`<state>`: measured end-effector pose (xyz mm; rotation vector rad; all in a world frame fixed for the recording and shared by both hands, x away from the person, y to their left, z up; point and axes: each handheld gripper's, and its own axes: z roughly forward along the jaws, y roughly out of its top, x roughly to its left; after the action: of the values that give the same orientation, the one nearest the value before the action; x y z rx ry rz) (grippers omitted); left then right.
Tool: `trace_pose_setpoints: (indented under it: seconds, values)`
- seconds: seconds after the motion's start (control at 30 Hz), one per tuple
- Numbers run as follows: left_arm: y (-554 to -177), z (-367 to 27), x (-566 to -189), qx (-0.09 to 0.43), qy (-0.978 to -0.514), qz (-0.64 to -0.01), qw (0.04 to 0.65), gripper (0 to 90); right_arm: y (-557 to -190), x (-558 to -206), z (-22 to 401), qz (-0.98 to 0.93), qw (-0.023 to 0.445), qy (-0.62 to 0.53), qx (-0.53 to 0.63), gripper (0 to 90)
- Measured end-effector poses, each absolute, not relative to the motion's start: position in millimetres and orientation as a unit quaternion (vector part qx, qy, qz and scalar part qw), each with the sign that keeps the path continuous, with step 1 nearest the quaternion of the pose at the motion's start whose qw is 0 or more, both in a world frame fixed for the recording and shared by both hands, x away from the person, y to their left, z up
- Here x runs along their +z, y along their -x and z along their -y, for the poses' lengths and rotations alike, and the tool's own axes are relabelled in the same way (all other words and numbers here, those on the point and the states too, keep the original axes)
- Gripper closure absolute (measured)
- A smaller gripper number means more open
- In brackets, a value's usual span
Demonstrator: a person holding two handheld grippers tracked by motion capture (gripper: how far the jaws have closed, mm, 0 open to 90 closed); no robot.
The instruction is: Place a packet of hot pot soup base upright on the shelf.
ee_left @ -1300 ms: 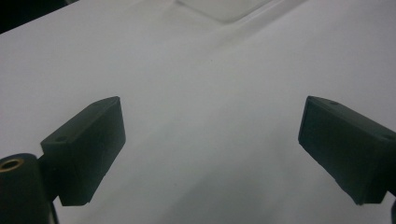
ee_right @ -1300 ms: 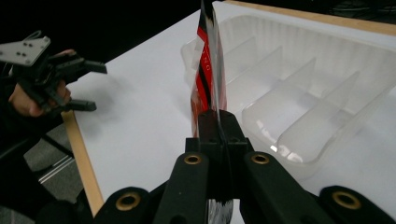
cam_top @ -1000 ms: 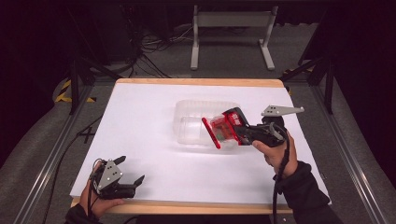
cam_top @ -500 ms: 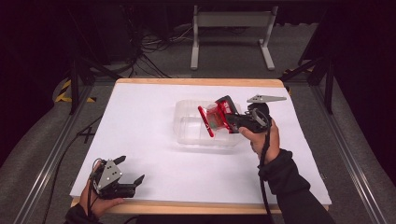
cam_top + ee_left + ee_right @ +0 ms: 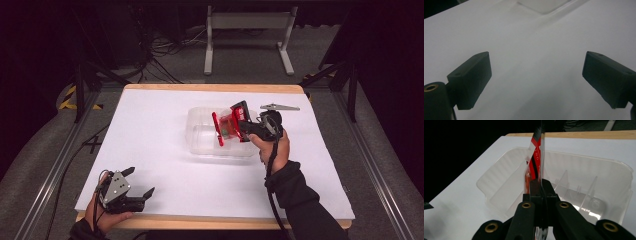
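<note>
Your right hand-held gripper [image 5: 541, 187] is clenched on the thin red-and-clear plastic packet's [image 5: 226, 127] edge, above the clear plastic tray [image 5: 200, 142] on the worktop. It looks light, slippery and flexible; grip near its stiff edge. Your left hand-held gripper [image 5: 536, 80] rests released.

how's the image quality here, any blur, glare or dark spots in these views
High view: white table evenly bright, surroundings nearly black. Left gripper view: soft throughout, its jaws dark and blurred at the edges. Right gripper view: right gripper and red package fairly sharp, glare patches on the clear tray, black upper left corner.
</note>
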<state>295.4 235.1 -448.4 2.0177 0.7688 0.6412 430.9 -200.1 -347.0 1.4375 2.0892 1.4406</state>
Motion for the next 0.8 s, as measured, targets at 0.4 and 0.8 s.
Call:
trace_pose_setpoints:
  seconds: [0.4, 0.8]
  values:
    - [-296, -235, -448, 0.258, -0.811, -0.306, 0.427, 9.3, -423, -355, 194, -0.727, 0.124, -0.489, 0.467, 79.0]
    - [-296, -236, -449, 0.258, -0.811, -0.308, 0.427, 9.3, -428, -357, 186, -0.745, 0.107, -0.473, 0.457, 77.3]
